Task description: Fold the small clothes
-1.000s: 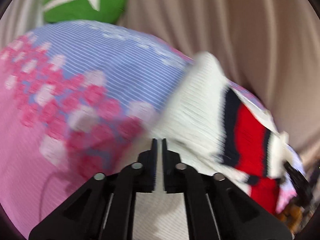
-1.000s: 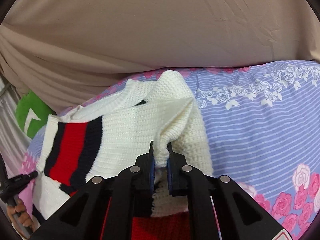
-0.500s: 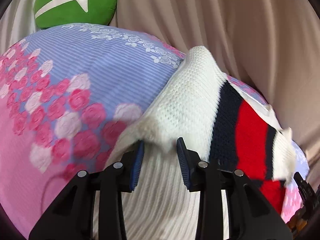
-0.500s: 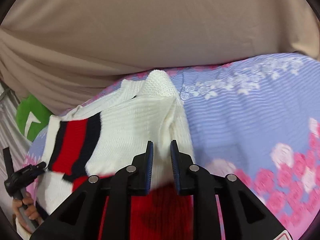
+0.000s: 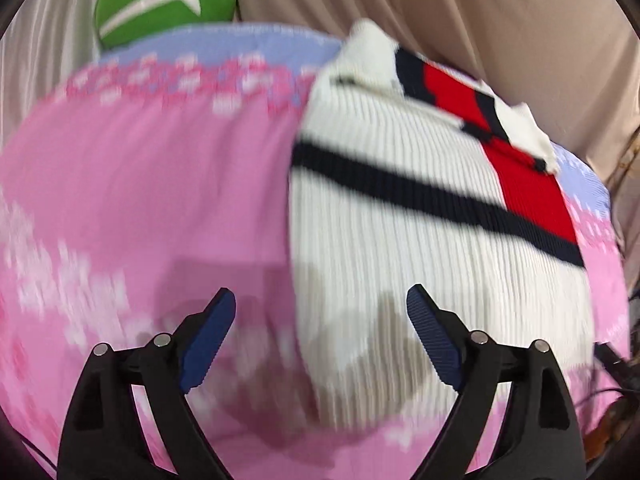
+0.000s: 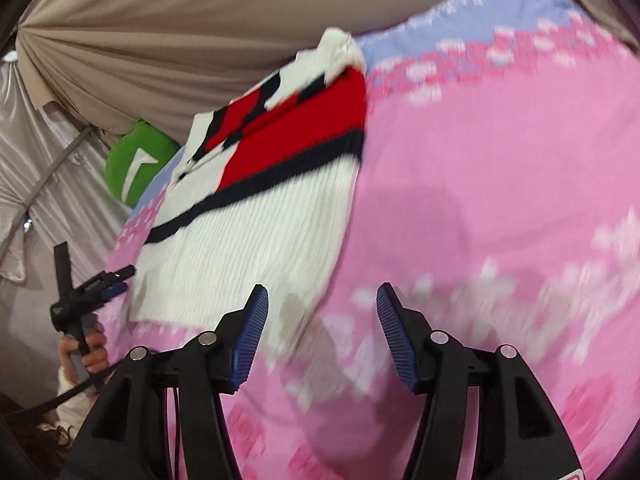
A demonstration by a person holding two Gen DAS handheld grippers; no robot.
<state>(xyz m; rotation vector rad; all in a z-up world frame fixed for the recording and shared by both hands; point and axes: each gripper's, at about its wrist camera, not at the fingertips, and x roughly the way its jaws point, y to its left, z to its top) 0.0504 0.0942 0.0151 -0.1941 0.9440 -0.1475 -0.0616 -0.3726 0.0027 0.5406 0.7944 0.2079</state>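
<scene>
A bed (image 5: 140,200) covered in a pink sheet with rose print and a lilac striped band along its far edge fills both views. Beige curtain (image 5: 500,20) hangs behind the far edge. Only the right wrist view shows the silvery drape (image 6: 52,168) at the bed's left side.

The sweater (image 5: 400,240), white ribbed knit with a navy stripe and a red block, lies flat on the bed, its folded-over top reaching the lilac band at the far edge. In the left wrist view its near hem lies under the space between the jaws. In the right wrist view the sweater (image 6: 260,220) sits left of centre, its near corner just ahead of the left jaw.

A green cushion (image 5: 164,0) with a white mark rests past the bed's far left corner; the right view shows it (image 6: 136,160) wedged between bed and drape.

The left hand-held gripper (image 5: 320,304) has just been opening: its blue pads stand wide apart and hold nothing, with sweater and sheet below them. The right hand-held gripper (image 6: 322,300) has also just been opening, somewhat less wide, and grips nothing; pink sheet shows between its pads.

Only the right view shows the left hand-held gripper (image 6: 116,280) from outside, at the bed's left edge, with the person's hand (image 6: 86,350) around its handle.
</scene>
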